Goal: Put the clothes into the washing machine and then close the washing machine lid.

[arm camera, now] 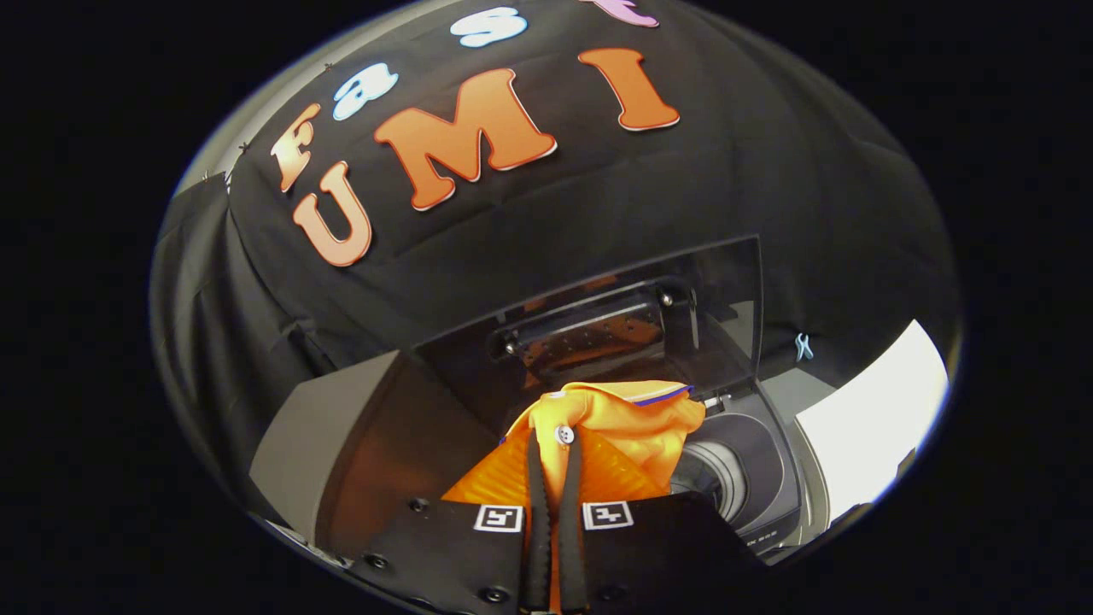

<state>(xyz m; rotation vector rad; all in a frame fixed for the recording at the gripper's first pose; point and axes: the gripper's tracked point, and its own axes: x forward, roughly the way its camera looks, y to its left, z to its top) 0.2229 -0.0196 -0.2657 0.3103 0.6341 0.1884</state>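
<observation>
Item: orange shirt [628, 431]. You hold it pinched in the gripper [553, 453], whose fingers stand nearly together with a fold of the cloth, just by a white button [564, 435], clamped between them. The rest bunches ahead of the fingertips, collar uppermost, and drapes down either side of them.

Item: washing machine [773, 453]. Its round drum opening [717, 478] lies just beyond the shirt and off to the right of your fingers, lower than the cloth. That is the relation to watch: the shirt hangs above and a little left of the opening, not yet inside it. By my reading, you need to carry it forward and rightward, then down, before letting go.

Item: lid [598, 316]. It stands raised behind the opening, dark and glossy, the orange mirrored in it. Closing is not yet due.

Item: grey panel [341, 436], left of the fingers, apart from the shirt.
</observation>
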